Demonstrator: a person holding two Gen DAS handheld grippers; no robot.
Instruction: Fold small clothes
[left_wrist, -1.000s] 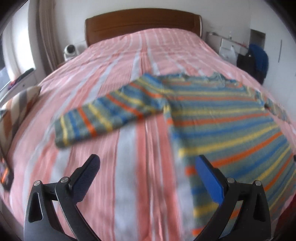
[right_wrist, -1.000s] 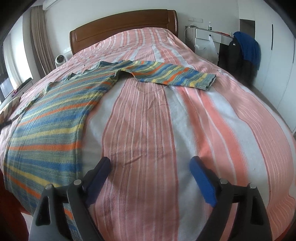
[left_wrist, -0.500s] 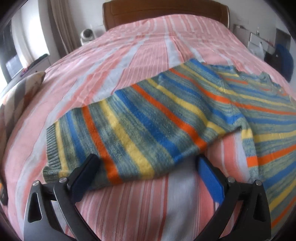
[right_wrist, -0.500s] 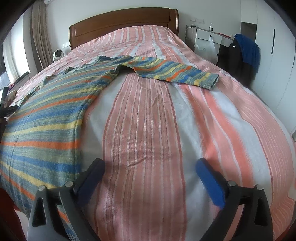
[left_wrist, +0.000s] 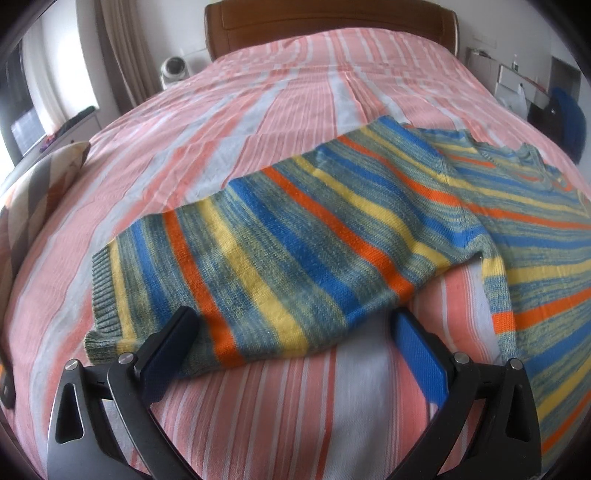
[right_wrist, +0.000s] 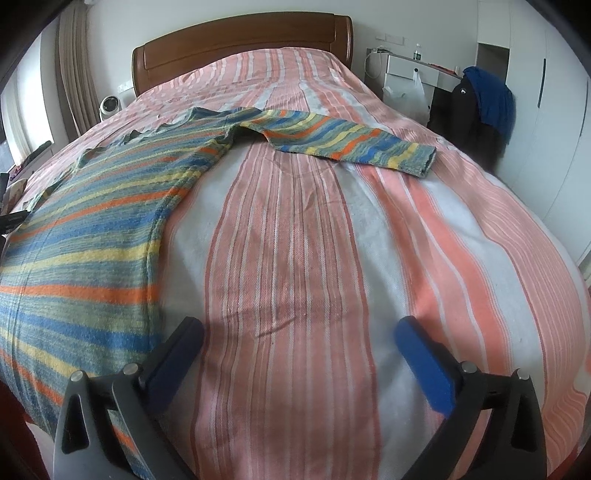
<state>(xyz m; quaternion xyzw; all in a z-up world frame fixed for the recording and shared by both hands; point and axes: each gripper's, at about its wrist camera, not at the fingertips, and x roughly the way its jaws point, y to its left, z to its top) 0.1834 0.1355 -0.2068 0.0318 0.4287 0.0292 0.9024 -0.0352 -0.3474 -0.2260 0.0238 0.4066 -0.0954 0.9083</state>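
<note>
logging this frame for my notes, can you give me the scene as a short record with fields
surface: bed with pink and white striped cover
garment: striped sweater, spread flat, unfolded, both sleeves out to the sides
left sleeve: lies flat right in front of the left gripper
right sleeve: lies flat, far ahead of the right gripper
left gripper: open, holding nothing, fingers at the sleeve's near edge
right gripper: open, holding nothing, over bare cover beside the sweater body

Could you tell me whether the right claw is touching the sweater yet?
Cannot tell. In the right wrist view the open right claw has one finger overlapping the sweater edge.
</note>
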